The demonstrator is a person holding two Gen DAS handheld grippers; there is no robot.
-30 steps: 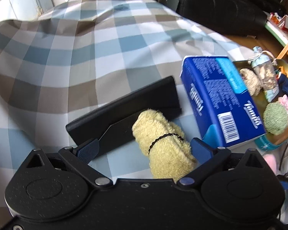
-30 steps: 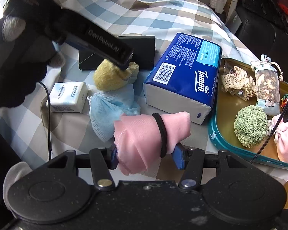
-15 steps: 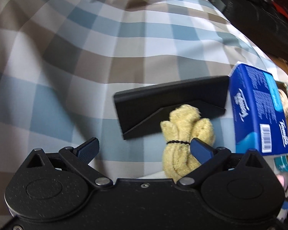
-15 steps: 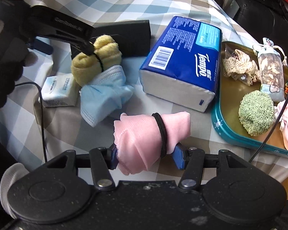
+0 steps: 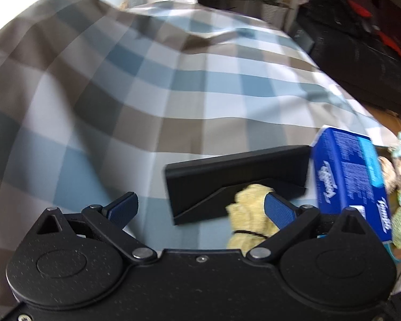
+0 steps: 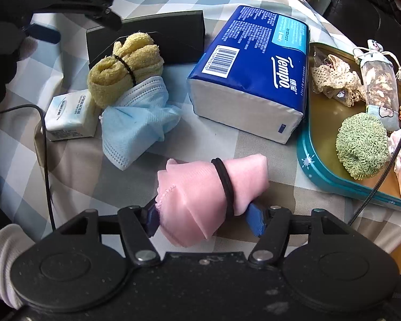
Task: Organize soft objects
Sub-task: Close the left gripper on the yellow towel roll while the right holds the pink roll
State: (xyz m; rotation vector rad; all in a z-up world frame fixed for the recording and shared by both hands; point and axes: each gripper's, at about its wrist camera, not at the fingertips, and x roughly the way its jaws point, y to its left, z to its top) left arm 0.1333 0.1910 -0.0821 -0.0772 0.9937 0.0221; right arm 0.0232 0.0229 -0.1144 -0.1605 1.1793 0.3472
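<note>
A pink cloth roll [image 6: 211, 190] bound with a black band lies between the fingers of my right gripper [image 6: 203, 220]. Its jaws are opening and the pads are loosening off the roll, low over the checked cloth. A yellow towel roll [image 6: 125, 67] with a black band rests on a blue face mask [image 6: 136, 117], in front of a black stand [image 6: 160, 26]. My left gripper [image 5: 200, 207] stands wide open with nothing between its pads. The yellow towel roll [image 5: 243, 214] sits just behind its right finger. In the right wrist view the left gripper [image 6: 77, 26] hovers up and left of that roll.
A blue tissue pack [image 6: 254, 61] lies beside a teal-rimmed tray [image 6: 307, 160] holding a green scrubby [image 6: 363, 144], lace [image 6: 334, 80], a sachet [image 6: 379, 77] and a pink item. A small white tissue packet [image 6: 66, 115] and a black cable [image 6: 44, 139] lie at the left.
My left gripper has drawn back and to the left off the yellow roll, which stays on the mask. The right gripper's fingers have spread a little around the pink roll.
</note>
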